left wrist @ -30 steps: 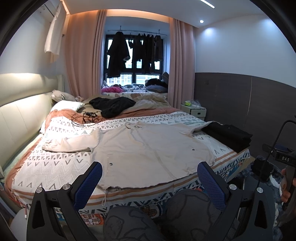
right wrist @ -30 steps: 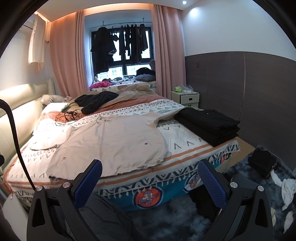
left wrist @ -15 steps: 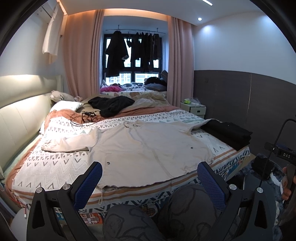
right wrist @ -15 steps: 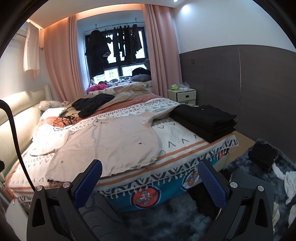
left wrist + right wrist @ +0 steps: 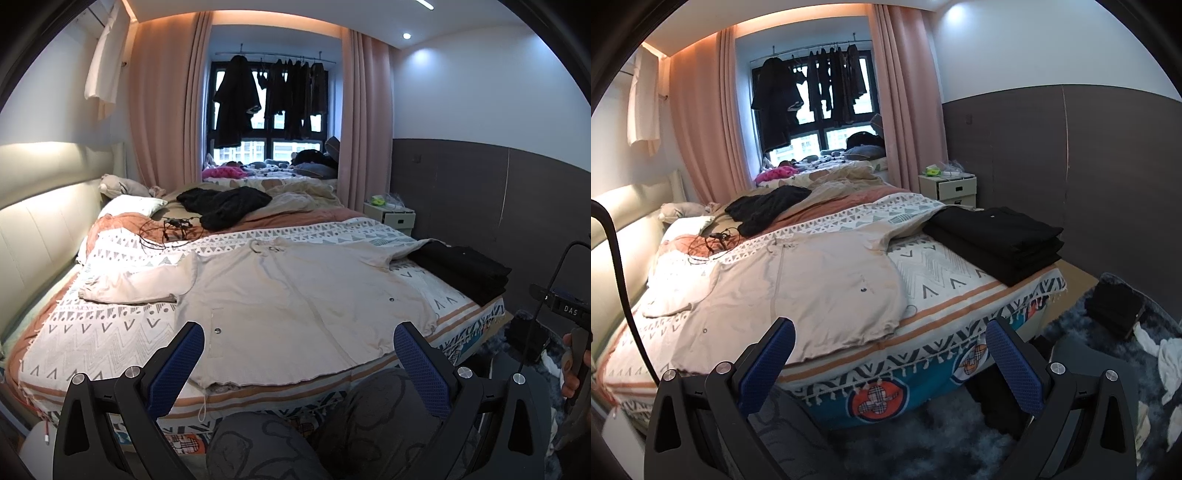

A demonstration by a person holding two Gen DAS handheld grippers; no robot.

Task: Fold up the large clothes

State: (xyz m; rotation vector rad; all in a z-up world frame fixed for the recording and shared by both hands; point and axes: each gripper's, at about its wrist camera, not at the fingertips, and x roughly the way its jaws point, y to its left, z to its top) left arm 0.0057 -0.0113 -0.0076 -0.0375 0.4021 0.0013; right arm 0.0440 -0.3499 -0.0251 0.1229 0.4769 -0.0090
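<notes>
Left to right from your spot at the foot of the bed (image 5: 55, 332):

- Beige jacket (image 5: 295, 295) lies flat, front up, across the patterned cover. Its left sleeve (image 5: 133, 284) runs out toward 9 o'clock and the hem sits at the near edge, right in front of you at 12. No fold in it yet as far as either view shows.
- Left gripper (image 5: 298, 350): released, jaws wide, nothing between the blue pads (image 5: 177, 365). It hangs short of the hem, not touching cloth.
- Other sleeve (image 5: 905, 225) goes off toward 2 o'clock, its end tucked under or against the black stack; can't tell which.
- Folded black clothes (image 5: 997, 240) are stacked on the bed's right corner, about 2 o'clock. My read: those are finished items.
- Right gripper (image 5: 890, 350): also released and empty, off the bed edge above the rug (image 5: 1089, 369).
- Loose black garment (image 5: 221, 203) and a tangle of cables (image 5: 166, 232) sit farther back at 11 o'clock. Garment probably still in the queue.

Status, my judgement: part of the pile is done, jacket is spread and ready, its first fold not started. Sleeves in first, then the body.
</notes>
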